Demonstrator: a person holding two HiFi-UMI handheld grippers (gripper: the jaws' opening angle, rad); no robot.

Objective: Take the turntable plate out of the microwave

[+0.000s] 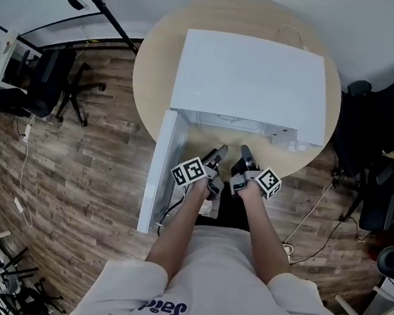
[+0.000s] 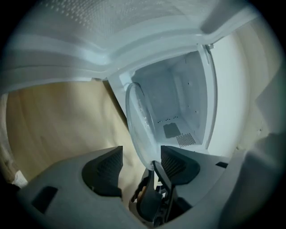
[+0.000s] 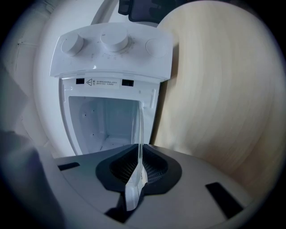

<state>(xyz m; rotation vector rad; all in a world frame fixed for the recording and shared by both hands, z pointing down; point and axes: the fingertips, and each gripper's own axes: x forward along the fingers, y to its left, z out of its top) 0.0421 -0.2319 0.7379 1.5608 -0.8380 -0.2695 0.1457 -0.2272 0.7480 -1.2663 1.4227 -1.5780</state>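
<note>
The white microwave (image 1: pixel 251 82) stands on a round wooden table (image 1: pixel 154 64), its door (image 1: pixel 161 170) swung open to the left. Both grippers hover side by side just before the opening, the left gripper (image 1: pixel 218 156) and the right gripper (image 1: pixel 245 155). The clear glass turntable plate (image 3: pixel 139 134) stands on edge, outside the empty cavity (image 3: pixel 107 120). My right gripper (image 3: pixel 139 167) is shut on its rim. In the left gripper view the plate (image 2: pixel 140 125) sits between the wide-apart jaws of my left gripper (image 2: pixel 140 162), close to the right pad (image 2: pixel 178 163); the left pad is well clear of it.
The control panel (image 3: pixel 111 49) with its knobs sits beside the cavity. Bare tabletop (image 3: pixel 214 89) lies on that side of the microwave. Office chairs stand on the wood floor at the left (image 1: pixel 49 87) and right (image 1: pixel 383 139). A cable (image 1: pixel 309 229) runs down from the table.
</note>
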